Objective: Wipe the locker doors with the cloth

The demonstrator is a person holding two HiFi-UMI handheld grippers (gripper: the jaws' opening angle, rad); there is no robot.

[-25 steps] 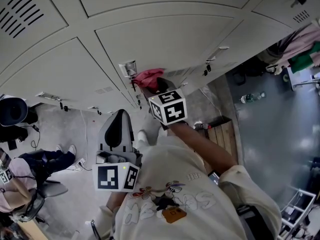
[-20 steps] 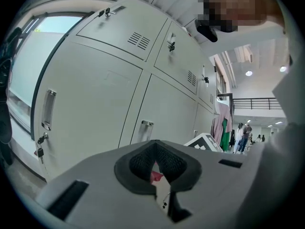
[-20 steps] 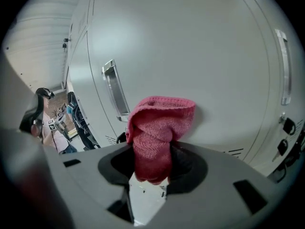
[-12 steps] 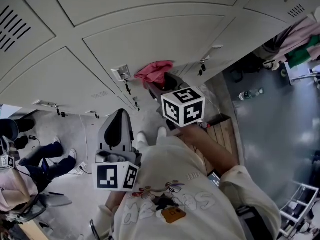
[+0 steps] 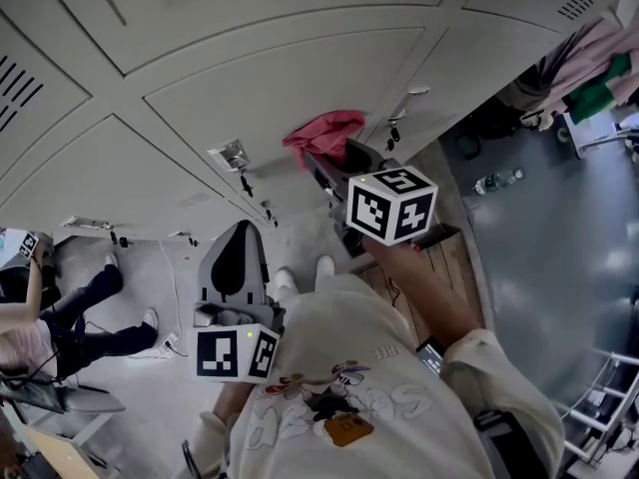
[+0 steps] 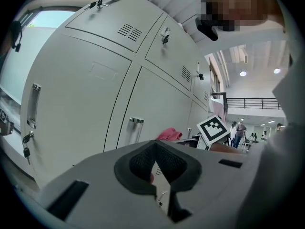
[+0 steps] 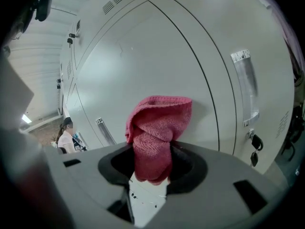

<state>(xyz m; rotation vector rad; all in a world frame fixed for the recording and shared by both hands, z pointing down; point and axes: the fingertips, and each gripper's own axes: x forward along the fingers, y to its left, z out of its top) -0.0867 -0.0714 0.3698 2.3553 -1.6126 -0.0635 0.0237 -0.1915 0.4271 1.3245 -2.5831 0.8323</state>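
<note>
Right gripper (image 7: 151, 170) lifted toward a bank of pale grey metal locker doors (image 7: 157, 56). Jaws clamped on a crumpled pink-red knitted cloth (image 7: 159, 123), gripping its lower part, with the upper folds bunched and bulging out above the tips. Cloth set in front of one wide door panel and probably pressed to it, though contact cannot be made out for sure through the wide-angle view. To the right of the cloth on the same door, an upright silver bar handle (image 7: 248, 87), and below that a small bunch of dark keys (image 7: 254, 147) hanging from the lock.

From the head view, right arm stretched forward and up, with the white cube with black square markers (image 5: 391, 206) sitting just behind the cloth.

Left gripper (image 6: 155, 168) held low and close to the body, well apart from the cloth and off the doors. Jaws pressed together, nothing between them. Pointed along the row of lockers, with the cloth and the other gripper's cube small in the distance.

On the grey floor (image 5: 539, 238) to the right, a clear plastic bottle (image 5: 496, 181) lying on its side. Near the person's feet, a low slatted wooden platform (image 5: 444, 267). At the far left, a seated person in dark trousers (image 5: 70, 317).
</note>
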